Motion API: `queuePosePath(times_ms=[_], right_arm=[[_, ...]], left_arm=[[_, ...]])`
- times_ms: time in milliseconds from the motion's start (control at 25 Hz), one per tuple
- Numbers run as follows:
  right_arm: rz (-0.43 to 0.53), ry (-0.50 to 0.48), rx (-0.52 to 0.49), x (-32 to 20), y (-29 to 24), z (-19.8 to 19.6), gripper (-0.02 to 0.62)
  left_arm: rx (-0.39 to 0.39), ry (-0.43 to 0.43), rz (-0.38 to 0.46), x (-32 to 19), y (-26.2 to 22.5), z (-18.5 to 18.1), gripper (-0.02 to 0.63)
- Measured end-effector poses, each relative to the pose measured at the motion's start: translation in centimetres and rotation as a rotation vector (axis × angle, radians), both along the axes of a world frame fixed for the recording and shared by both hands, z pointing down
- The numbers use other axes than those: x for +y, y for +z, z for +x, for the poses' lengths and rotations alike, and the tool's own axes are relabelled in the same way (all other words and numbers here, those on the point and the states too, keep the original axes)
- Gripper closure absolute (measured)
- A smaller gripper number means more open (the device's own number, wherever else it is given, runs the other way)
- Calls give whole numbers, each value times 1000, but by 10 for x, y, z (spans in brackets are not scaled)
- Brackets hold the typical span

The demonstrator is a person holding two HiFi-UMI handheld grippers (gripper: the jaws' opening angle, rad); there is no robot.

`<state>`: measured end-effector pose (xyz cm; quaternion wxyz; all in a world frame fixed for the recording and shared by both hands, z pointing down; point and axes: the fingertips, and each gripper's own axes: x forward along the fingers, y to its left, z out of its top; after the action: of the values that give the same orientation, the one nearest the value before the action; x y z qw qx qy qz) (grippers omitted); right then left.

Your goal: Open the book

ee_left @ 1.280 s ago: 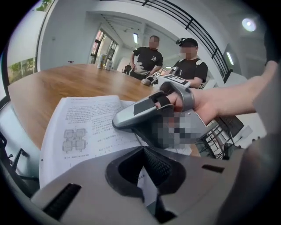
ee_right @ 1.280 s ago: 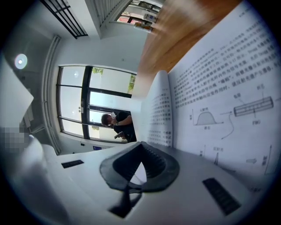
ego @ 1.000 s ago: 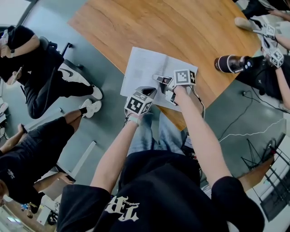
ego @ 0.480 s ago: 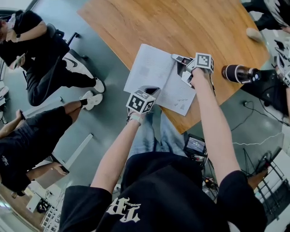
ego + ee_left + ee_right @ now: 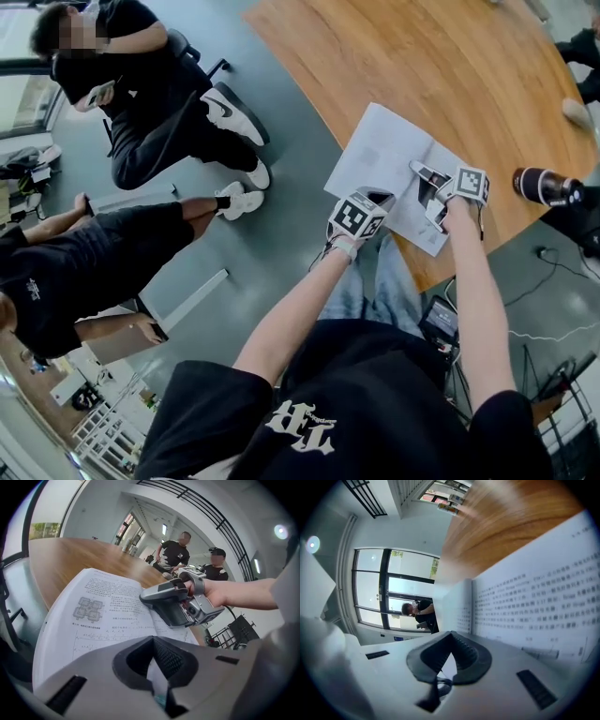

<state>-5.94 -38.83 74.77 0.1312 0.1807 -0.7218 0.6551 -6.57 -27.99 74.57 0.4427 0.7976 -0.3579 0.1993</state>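
The book (image 5: 384, 155) lies open on the near edge of the wooden table (image 5: 422, 66), and its left half overhangs the edge. Printed text and diagrams cover the pages (image 5: 93, 616). My left gripper (image 5: 378, 197) sits at the book's near left edge, its jaws shut with a strip of white page between them (image 5: 152, 677). My right gripper (image 5: 415, 169) rests on the pages near the spine with its jaws together (image 5: 147, 596). The right gripper view shows the right page (image 5: 534, 602) close up beside the jaws (image 5: 443, 667).
A dark cylindrical flask (image 5: 546, 187) lies on the table's right edge. Two people sit on the floor side at left (image 5: 159, 103), with shoes near the table edge (image 5: 234, 112). More people stand beyond the table (image 5: 176, 552). Cables run over the floor at right (image 5: 553, 253).
The head view has swung right, so the book now sits further right in frame. My right gripper has shifted along the pages near the spine. My left gripper stays at the book's near edge.
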Motion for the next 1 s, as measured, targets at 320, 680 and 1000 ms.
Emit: queuePosePath(times_ms=[320,680,1000], right_arm=[[-37,-34,23,64,-4,-34,611],[-98,6,36,120,-6,-28,611],[-52,36,28,121,-4,-25,611]], left_arm=[[9,-61,-43,26,6,-37,600],[7,4,-5,26,6,-35,600],[-6,17,34,28,0,-33,600]])
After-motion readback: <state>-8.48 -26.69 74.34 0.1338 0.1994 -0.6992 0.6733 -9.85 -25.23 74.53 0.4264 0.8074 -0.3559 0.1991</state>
